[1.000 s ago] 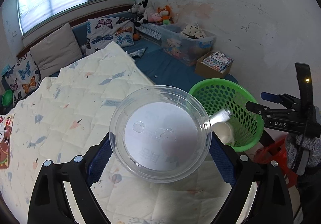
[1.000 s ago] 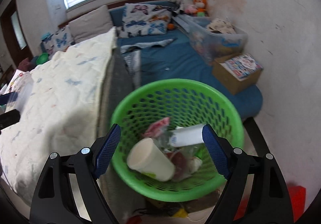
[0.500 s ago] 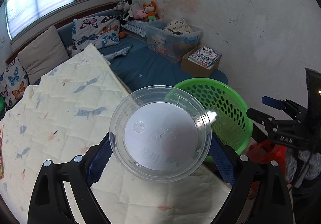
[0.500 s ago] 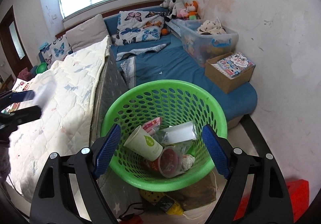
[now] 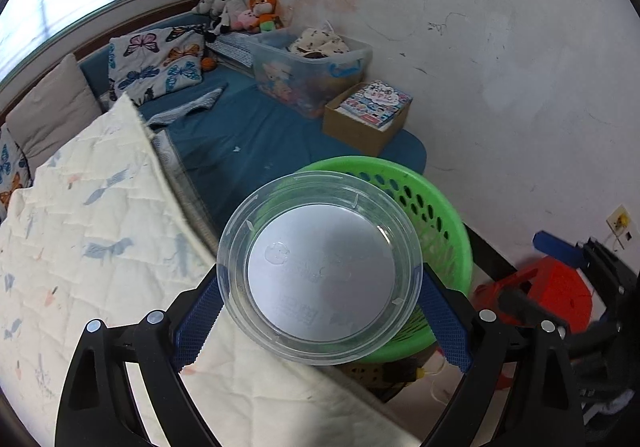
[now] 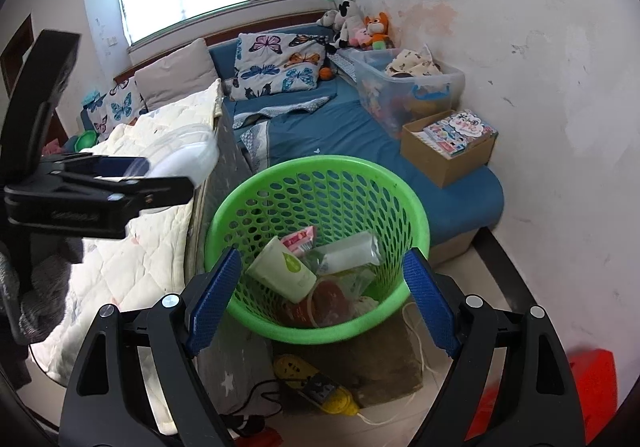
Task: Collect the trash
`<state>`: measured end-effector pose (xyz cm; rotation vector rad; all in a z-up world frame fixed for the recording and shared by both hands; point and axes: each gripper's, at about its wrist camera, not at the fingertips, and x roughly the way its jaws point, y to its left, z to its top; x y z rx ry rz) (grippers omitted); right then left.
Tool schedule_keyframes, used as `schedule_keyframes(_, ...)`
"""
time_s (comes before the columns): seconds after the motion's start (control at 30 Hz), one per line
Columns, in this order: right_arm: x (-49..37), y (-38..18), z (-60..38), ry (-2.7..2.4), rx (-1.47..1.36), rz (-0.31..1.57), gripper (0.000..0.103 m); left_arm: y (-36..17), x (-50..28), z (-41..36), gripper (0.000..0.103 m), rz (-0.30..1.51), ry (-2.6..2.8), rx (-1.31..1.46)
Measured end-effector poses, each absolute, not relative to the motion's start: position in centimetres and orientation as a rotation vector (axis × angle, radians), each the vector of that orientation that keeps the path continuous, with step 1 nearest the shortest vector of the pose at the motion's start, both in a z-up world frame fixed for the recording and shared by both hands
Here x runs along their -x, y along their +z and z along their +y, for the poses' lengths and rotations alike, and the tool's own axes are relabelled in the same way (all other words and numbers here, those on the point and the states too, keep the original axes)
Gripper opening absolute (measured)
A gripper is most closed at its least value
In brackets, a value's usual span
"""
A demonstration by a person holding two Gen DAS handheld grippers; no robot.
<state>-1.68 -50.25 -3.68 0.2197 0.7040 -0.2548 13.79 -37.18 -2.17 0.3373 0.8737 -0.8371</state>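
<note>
My left gripper (image 5: 320, 323) is shut on a clear plastic container (image 5: 319, 267) with a white bottom, held over the bed's edge, just left of the green mesh basket (image 5: 432, 199). In the right wrist view the left gripper (image 6: 120, 191) with the container (image 6: 184, 155) shows at the left. The green basket (image 6: 320, 175) holds a paper cup (image 6: 282, 271), a pink wrapper (image 6: 300, 239), clear plastic and other trash. My right gripper (image 6: 320, 303) is open and empty, above the basket's near rim.
A quilted cream blanket (image 5: 80, 231) covers the bed at left. A blue mattress (image 6: 340, 135) carries a clear storage bin (image 6: 404, 87) and a cardboard box (image 6: 448, 147). A yellow power strip (image 6: 316, 387) lies on the floor below the basket. A red stool (image 5: 552, 291) stands at right.
The left gripper with the container has moved right, toward the basket. The right gripper has drawn back and up from the basket, which now looks smaller and farther.
</note>
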Motion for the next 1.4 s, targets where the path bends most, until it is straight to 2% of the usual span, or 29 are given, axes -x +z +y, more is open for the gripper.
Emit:
schedule_keyframes(0.23, 2.6, -4.7, -50.3, -0.261, -0.243, 0.713, 0.083, -2.1, -13.3, -39.1, 0.090, 0.898, -0.884, -0.308)
schedule_keyframes(0.33, 2.6, -4.9, -50.3, -0.258, -0.254, 0.718, 0.083, -2.1, -13.1, -38.8, 0.094, 0.901, -0.894, -0.280)
schedule_keyframes(0.5, 2.7, -5.2, -49.7, -0.251, -0.271, 0.719, 0.083, -2.1, -12.9, -37.6, 0.094, 0.897, -0.888, -0.274)
schedule_keyframes(0.87, 2.5, -4.2, -46.4, -0.188, -0.282, 0.708, 0.083, -0.4, -11.9, -29.2, 0.094, 0.822, -0.736, -0.260)
schedule_keyframes(1.4, 1.7, -1.5, -37.3, -0.079, -0.157, 0.700, 0.087, 1.9, -9.7, -16.0, 0.095, 0.714, -0.488, -0.180)
